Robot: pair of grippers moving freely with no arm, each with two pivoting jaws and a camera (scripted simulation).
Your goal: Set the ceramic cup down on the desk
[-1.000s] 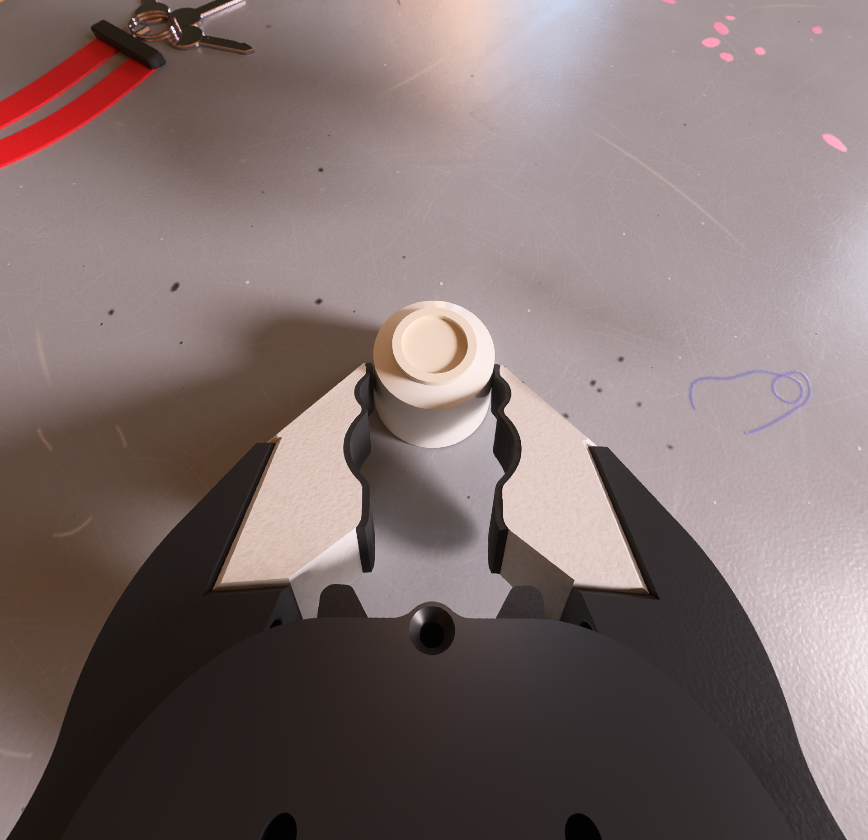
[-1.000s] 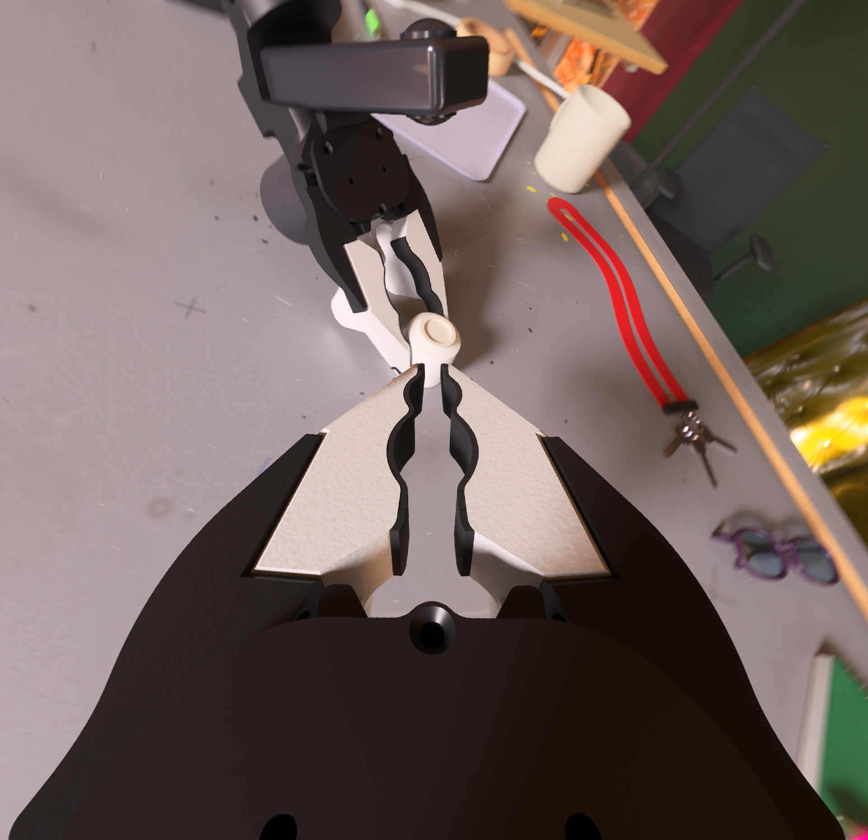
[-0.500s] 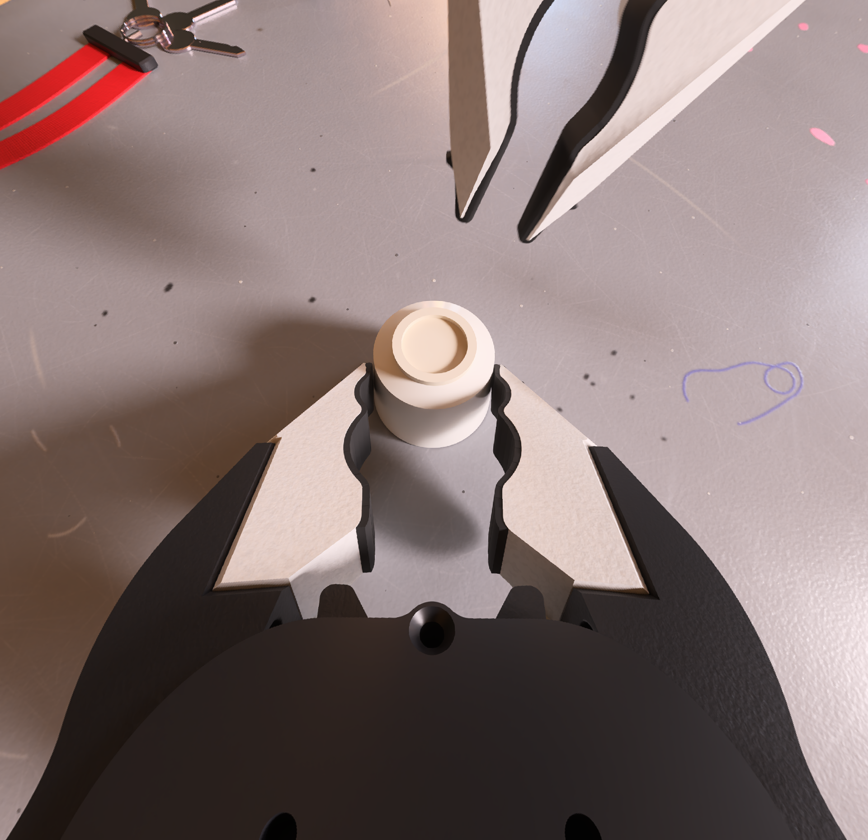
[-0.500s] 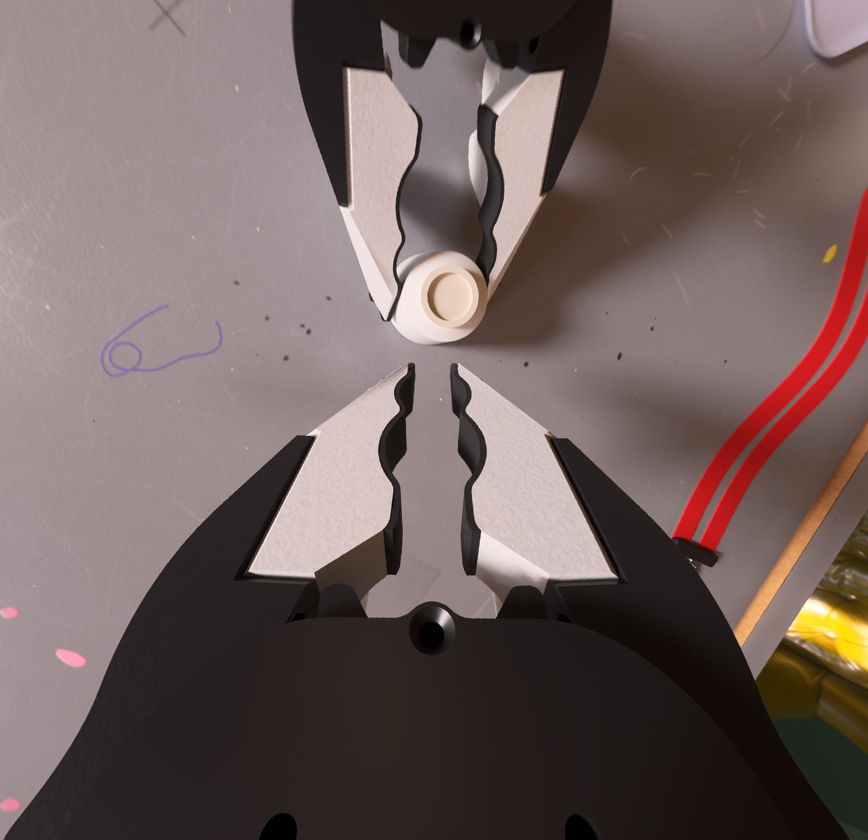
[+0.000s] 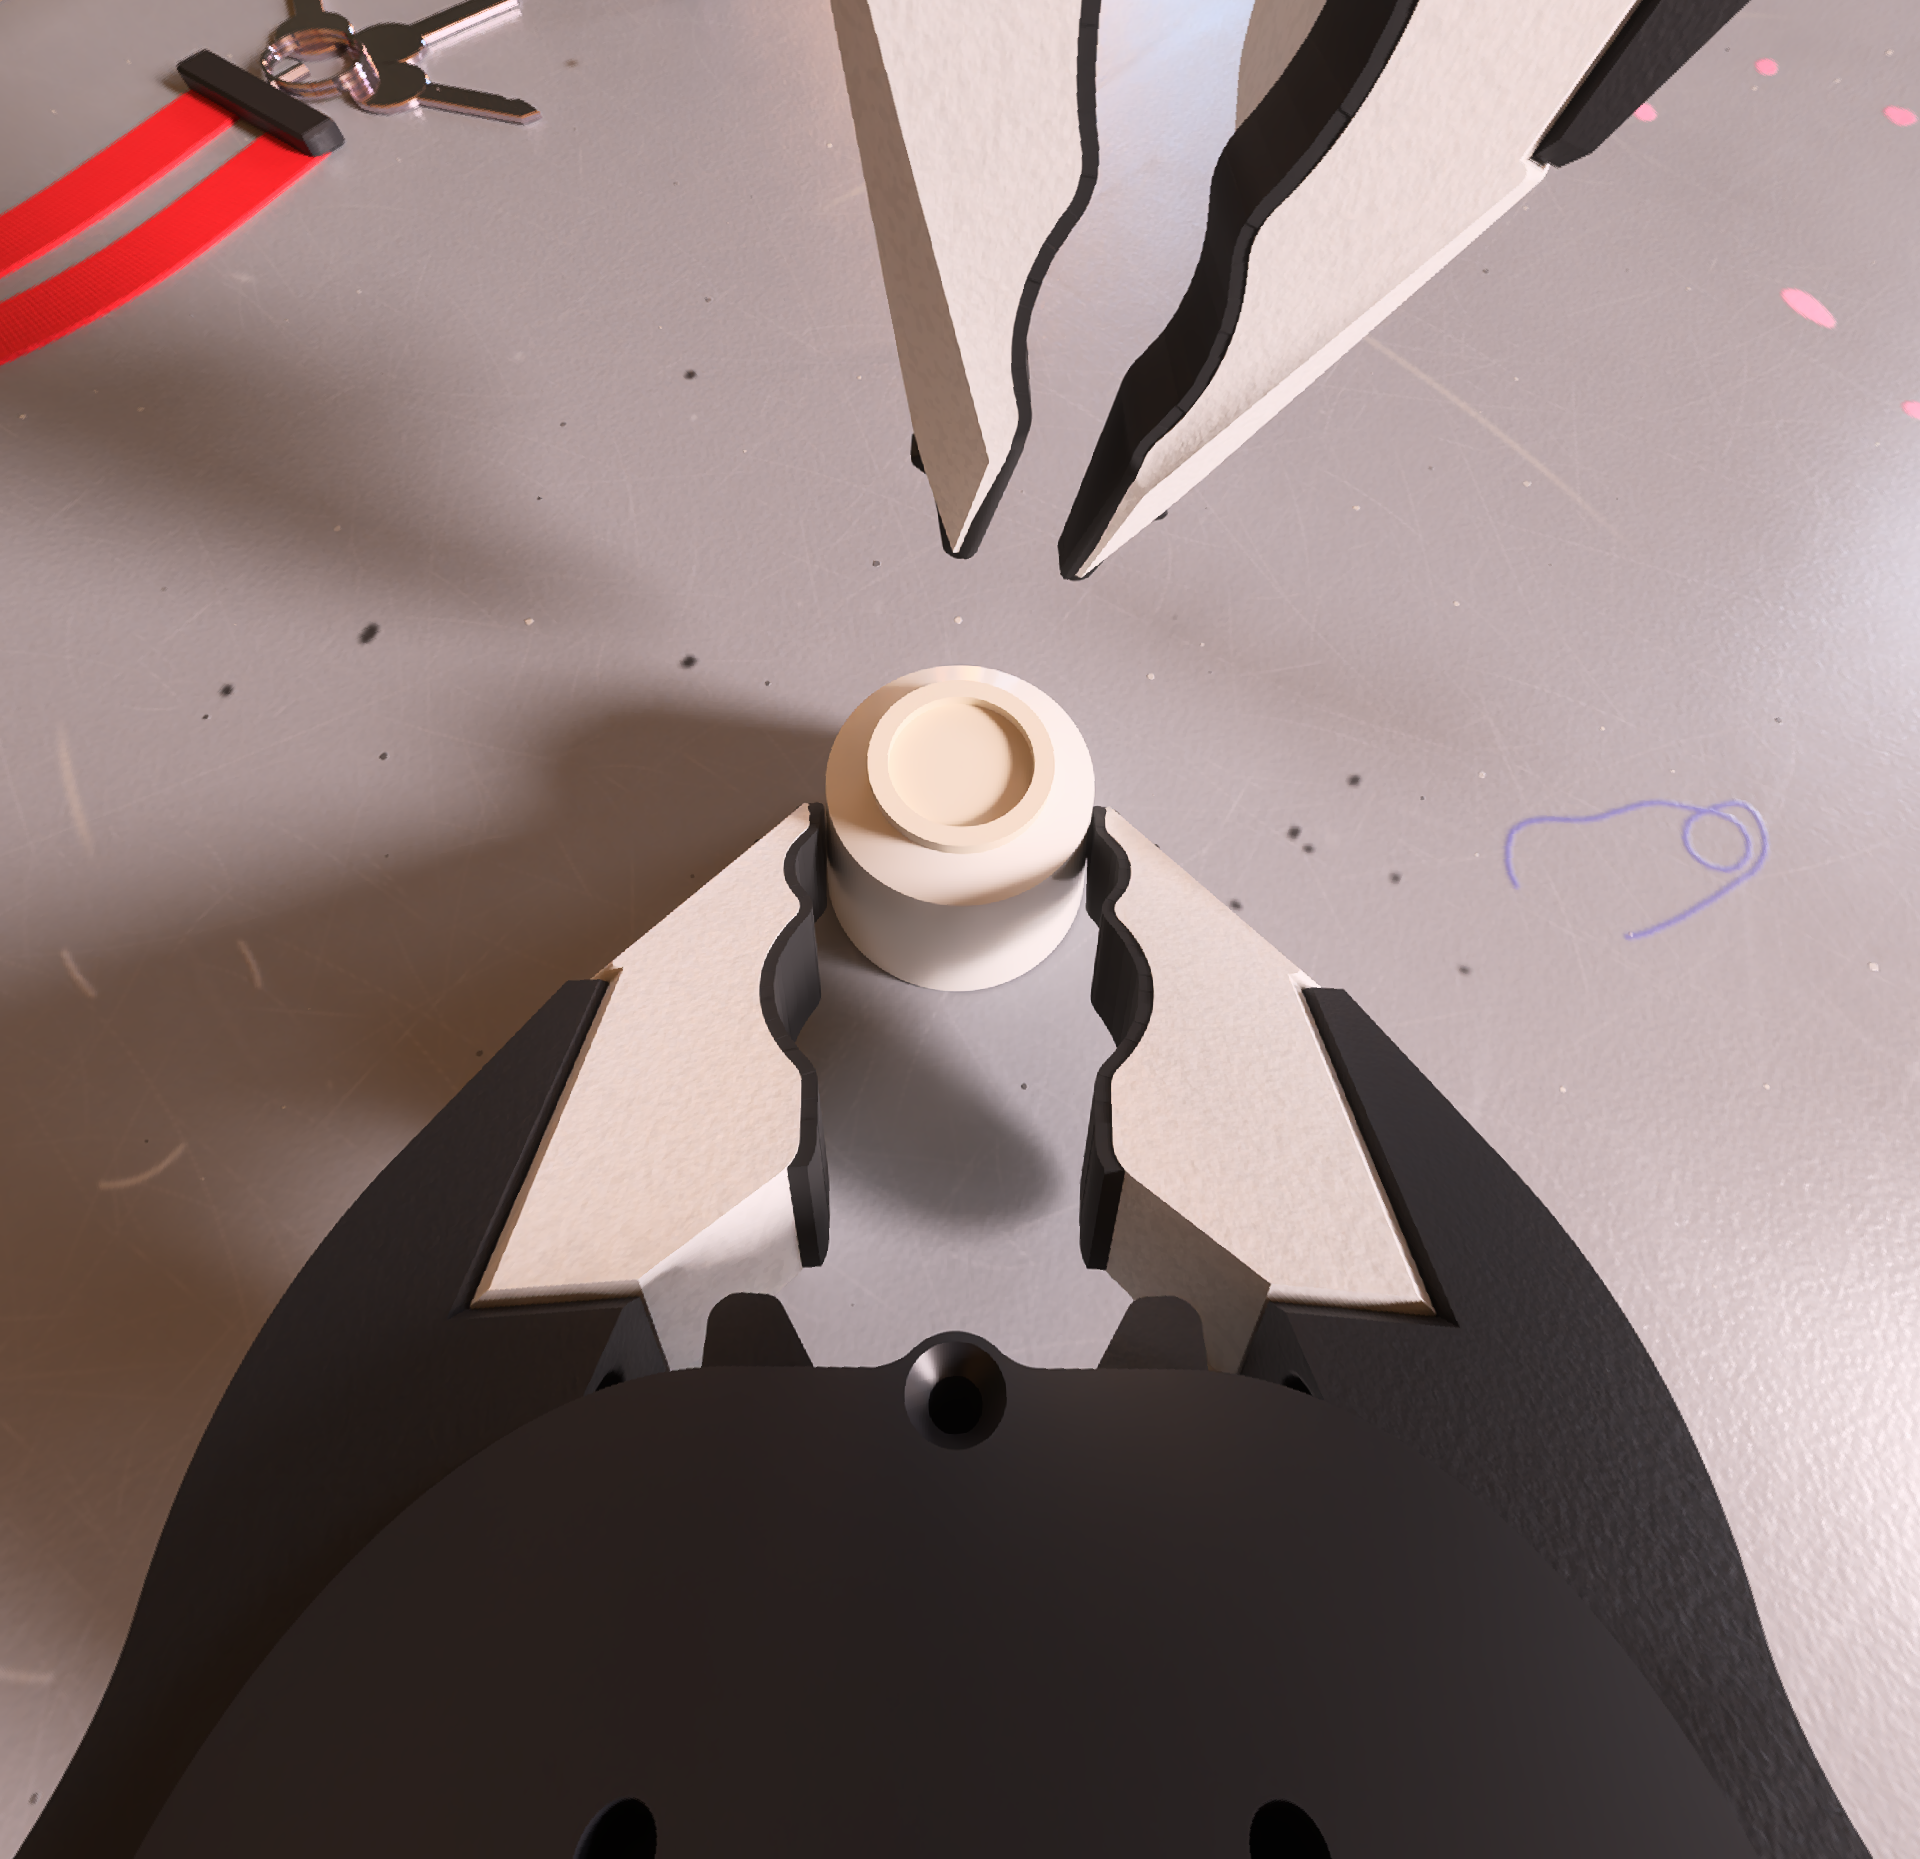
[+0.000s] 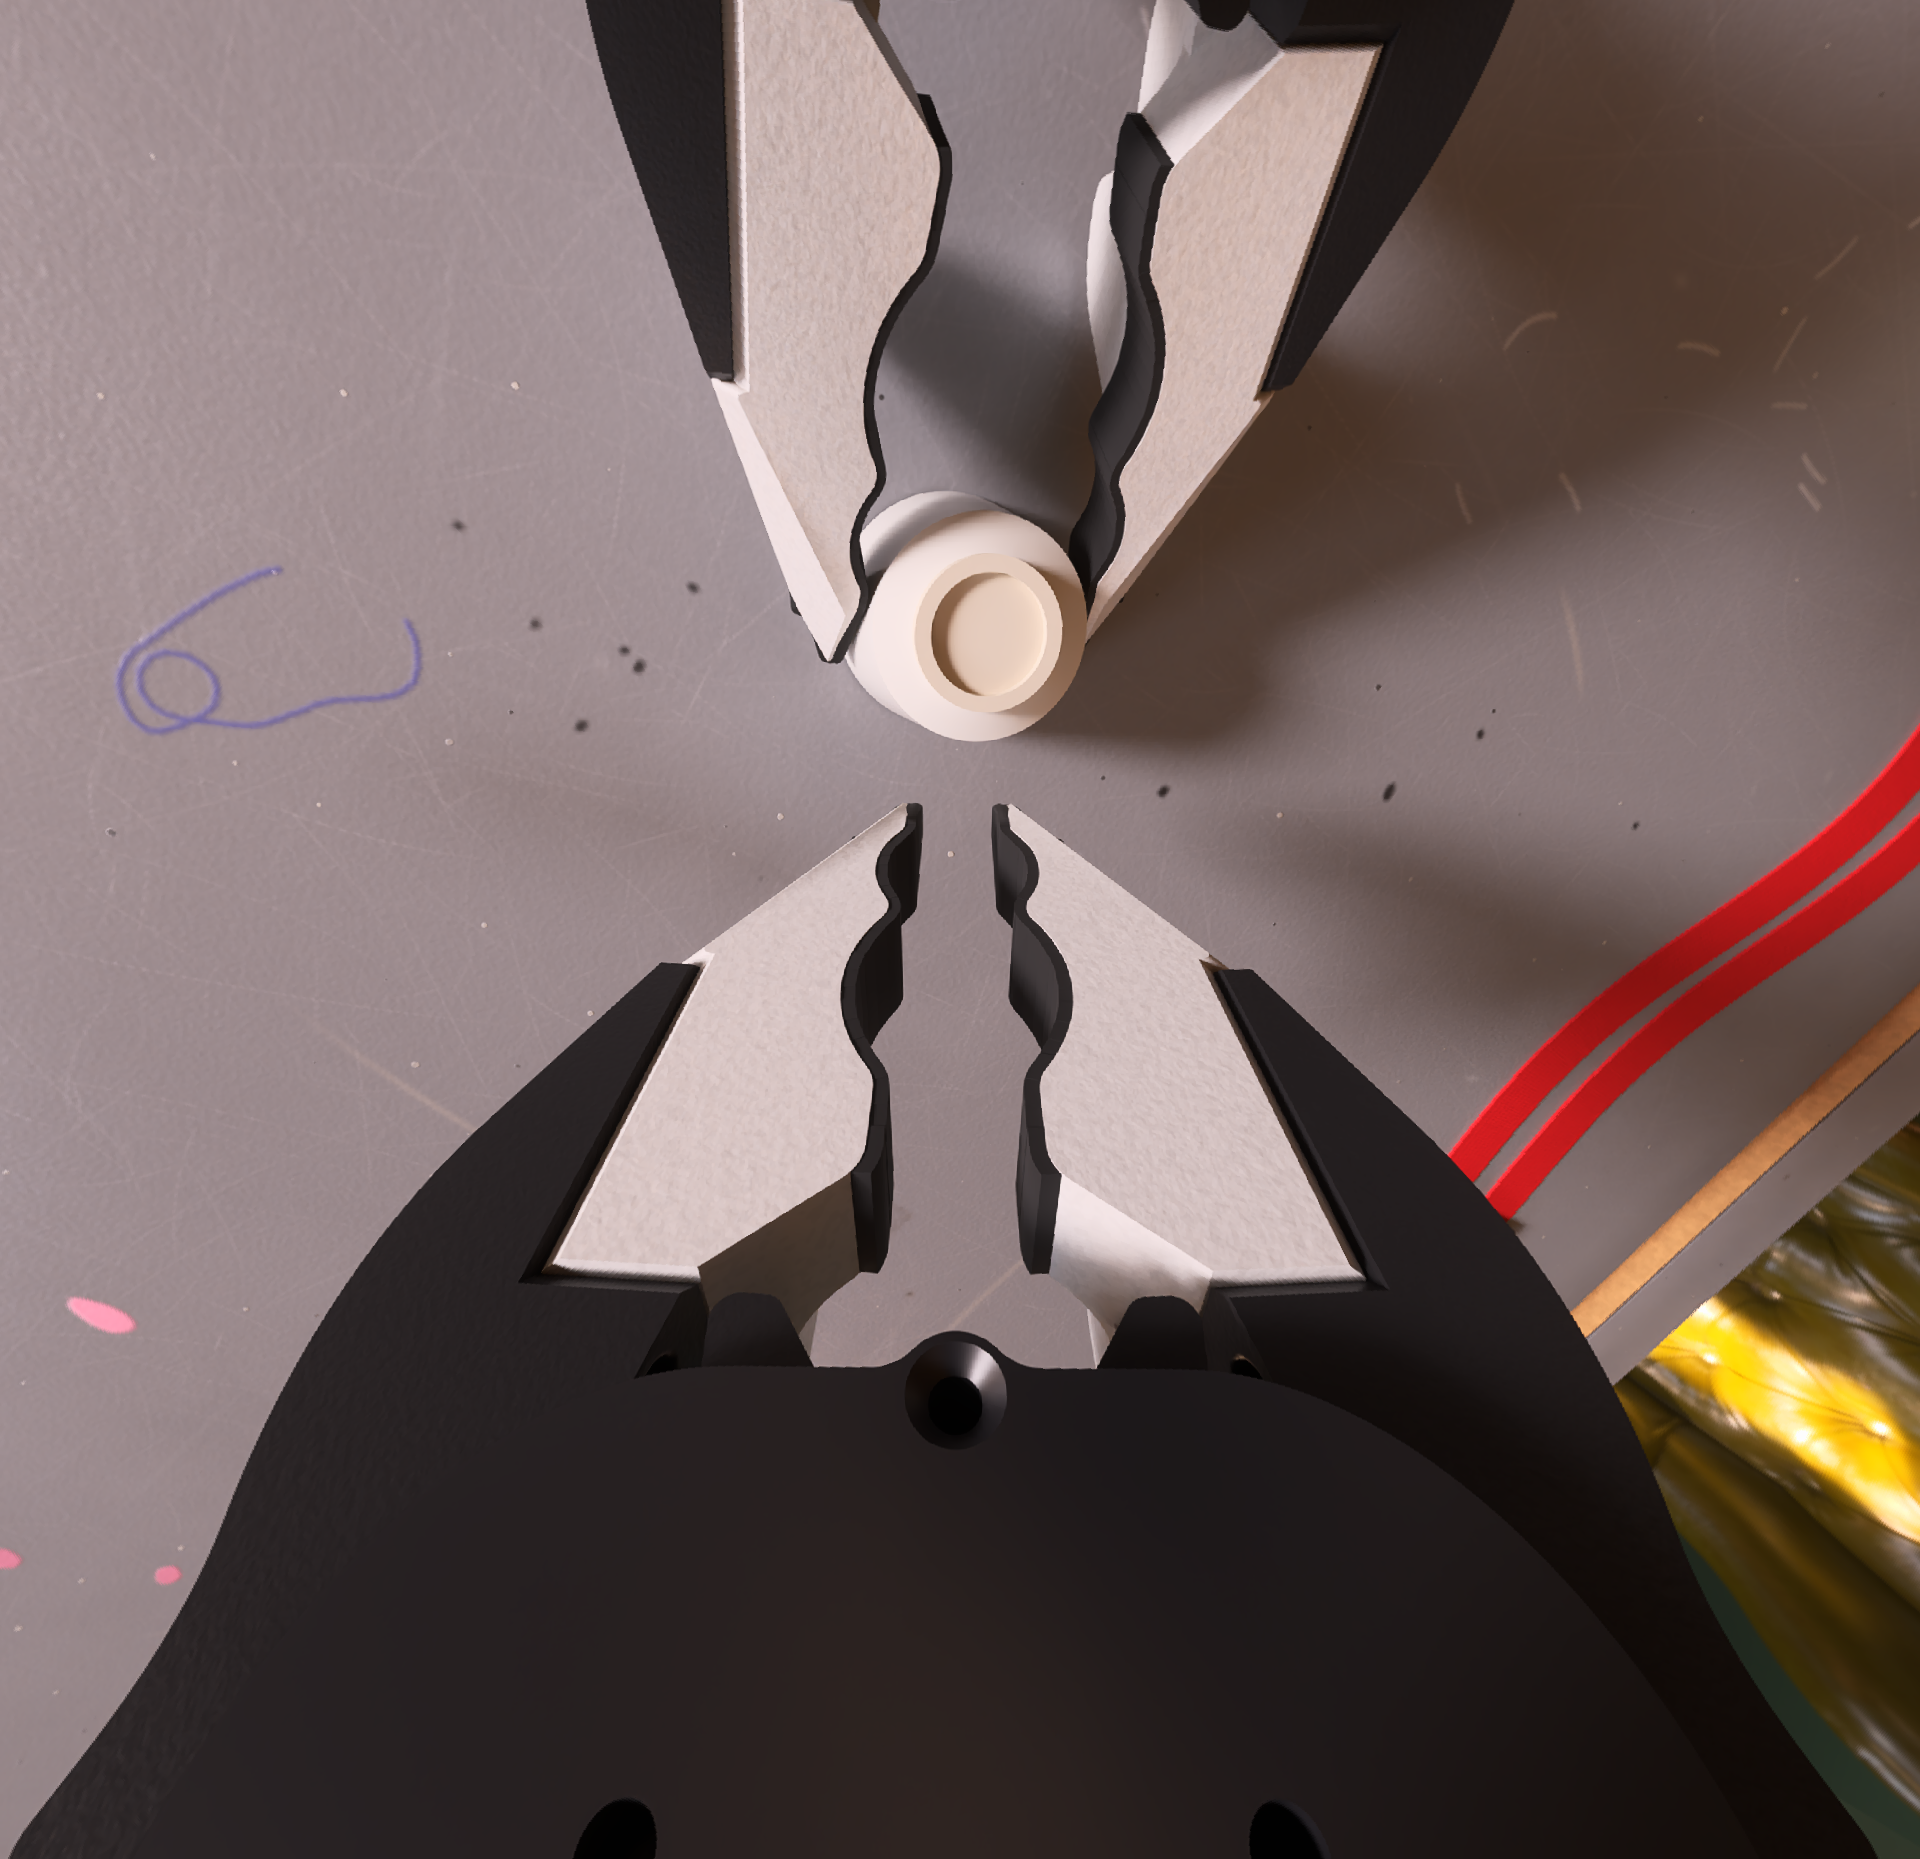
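The ceramic cup (image 5: 956,833) is cream-white and upside down, with its base facing the camera. My left gripper (image 5: 956,822) is shut on its sides, over the grey desk (image 5: 520,459). I cannot tell whether the cup touches the desk. The cup (image 6: 971,635) and the left gripper (image 6: 966,635) also show in the right wrist view. My right gripper (image 6: 956,812) is empty, its jaws nearly together. It points at the cup from the opposite side, a short gap away. In the left wrist view the right gripper (image 5: 1018,562) hangs just beyond the cup.
A bunch of keys (image 5: 384,64) on a red lanyard (image 5: 125,209) lies at the far left. The lanyard (image 6: 1662,978) runs beside the desk's wooden edge (image 6: 1714,1165). A purple scribble (image 5: 1662,853) and pink paint spots (image 5: 1808,308) mark the desk.
My right gripper has swung round to face the left one and come closer to the cup. The left gripper and cup have barely moved.
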